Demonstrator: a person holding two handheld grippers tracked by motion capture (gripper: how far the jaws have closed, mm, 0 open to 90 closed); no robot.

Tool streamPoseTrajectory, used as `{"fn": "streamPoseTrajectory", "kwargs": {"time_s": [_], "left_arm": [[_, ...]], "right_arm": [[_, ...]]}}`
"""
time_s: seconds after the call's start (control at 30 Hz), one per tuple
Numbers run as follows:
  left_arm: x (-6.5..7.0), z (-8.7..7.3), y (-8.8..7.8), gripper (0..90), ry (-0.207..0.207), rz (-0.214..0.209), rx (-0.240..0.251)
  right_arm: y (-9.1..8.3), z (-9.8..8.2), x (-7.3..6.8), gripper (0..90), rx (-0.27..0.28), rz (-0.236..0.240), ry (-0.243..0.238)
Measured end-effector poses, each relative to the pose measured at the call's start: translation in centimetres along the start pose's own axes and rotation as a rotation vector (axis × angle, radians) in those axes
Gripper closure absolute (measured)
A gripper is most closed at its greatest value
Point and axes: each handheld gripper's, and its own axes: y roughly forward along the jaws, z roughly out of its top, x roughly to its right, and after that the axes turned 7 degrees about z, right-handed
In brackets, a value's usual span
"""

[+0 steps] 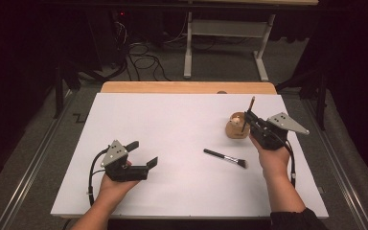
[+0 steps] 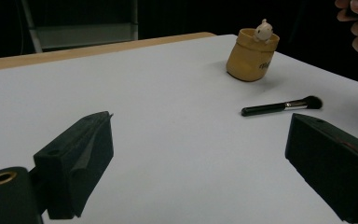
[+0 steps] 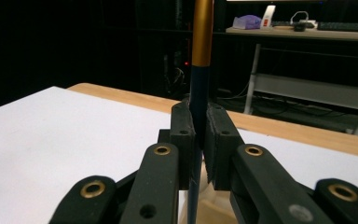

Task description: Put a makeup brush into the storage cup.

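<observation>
From the high view, my right gripper (image 1: 249,116) pinches a thin brush (image 1: 248,115) upright, its lower end over the little tan cup (image 1: 237,127). So one brush is almost in. The other brush (image 1: 225,157) lies flat on the white table (image 1: 172,124), just in front of the cup.

In the left gripper view, my left gripper (image 2: 200,154) is wide open and holds nothing. The flat brush (image 2: 279,107) lies ahead of it.

In the right gripper view, the jaws squeeze the thin brush (image 3: 199,74).

white table top (image 1: 172,124), metal-legged bench (image 1: 227,28), floor cables (image 1: 143,60)
</observation>
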Motion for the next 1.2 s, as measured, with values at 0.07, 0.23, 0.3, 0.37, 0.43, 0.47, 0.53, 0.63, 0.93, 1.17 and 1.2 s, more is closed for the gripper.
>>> {"fn": "streamPoseTrajectory", "kwargs": {"time_s": [0.07, 0.23, 0.3, 0.37, 0.43, 0.47, 0.53, 0.63, 0.93, 1.17, 1.2], "left_arm": [[0.0, 0.0, 0.0, 8.4, 0.000, -0.001, -0.001], [0.0, 0.0, 0.0, 8.4, 0.000, -0.003, -0.001], [0.0, 0.0, 0.0, 8.4, 0.000, -0.004, 0.000], [0.0, 0.0, 0.0, 8.6, -0.003, -0.003, 0.002], [0.0, 0.0, 0.0, 8.6, -0.004, -0.002, 0.001], [0.0, 0.0, 0.0, 8.7, -0.004, -0.002, 0.001], [0.0, 0.0, 0.0, 8.7, -0.003, -0.003, -0.001], [0.0, 0.0, 0.0, 8.7, -0.003, -0.006, -0.001], [0.0, 0.0, 0.1, 8.8, -0.003, -0.010, -0.001], [0.1, 0.0, 0.1, 8.8, -0.008, -0.019, -0.001], [0.0, 0.0, 0.1, 8.8, -0.008, -0.018, -0.002]], "right_arm": [[0.4, 0.3, 0.4, 84.5, -0.005, -0.011, -0.003], [1.4, 0.9, 1.2, 84.5, -0.012, -0.035, 0.017], [1.8, 1.0, 1.4, 84.5, -0.016, -0.044, 0.014], [2.1, 1.1, 1.6, 84.5, -0.023, -0.045, 0.010], [2.4, 1.2, 1.6, 84.5, -0.024, -0.054, 0.010], [2.5, 1.2, 1.7, 84.5, -0.029, -0.057, 0.008], [2.8, 1.3, 1.9, 84.5, -0.034, -0.070, 0.001], [3.2, 1.2, 2.2, 84.4, -0.049, -0.079, -0.001], [4.3, 1.0, 3.0, 84.4, -0.075, -0.093, -0.011], [5.1, 0.5, 3.4, 84.4, -0.106, -0.101, -0.014], [5.2, 0.4, 3.4, 84.3, -0.108, -0.102, -0.014]]}}
